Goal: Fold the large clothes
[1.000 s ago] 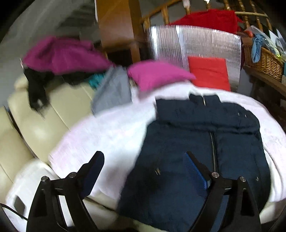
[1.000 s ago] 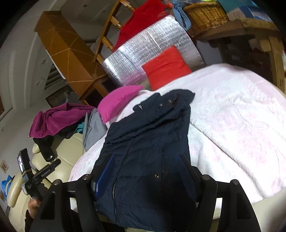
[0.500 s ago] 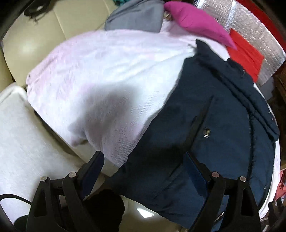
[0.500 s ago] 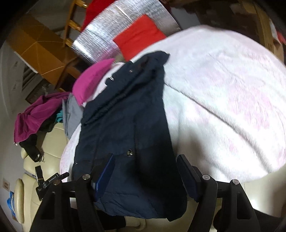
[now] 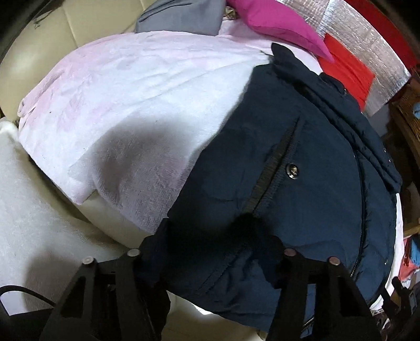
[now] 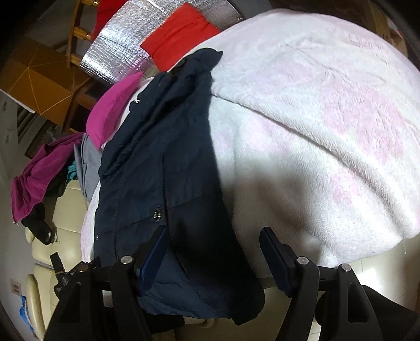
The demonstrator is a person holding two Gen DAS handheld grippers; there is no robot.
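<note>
A navy padded jacket (image 5: 302, 170) lies front up on a pale pink blanket (image 5: 131, 91), collar toward the far cushions. My left gripper (image 5: 210, 251) is down on the jacket's lower left corner. Its jaws are closing, and the hem bunches up between the fingers and hides both pads. In the right wrist view the jacket (image 6: 157, 157) runs along the left side of the blanket (image 6: 315, 118). My right gripper (image 6: 214, 251) is open over the jacket's lower right corner, with the hem between its blue pads, which stand apart from the fabric.
A pink cushion (image 5: 275, 21), a red cushion (image 5: 346, 73) and a silver foil mat (image 5: 367, 39) lie beyond the collar. A grey garment (image 6: 89, 162) and a magenta one (image 6: 39, 173) are piled on the cream sofa (image 6: 68, 209) at the left. The blanket's right half lies bare.
Both grippers have dropped and tilted down onto the jacket's lower hem. The left jaws have narrowed and the fabric now covers its fingers. The right jaws keep the same width.
</note>
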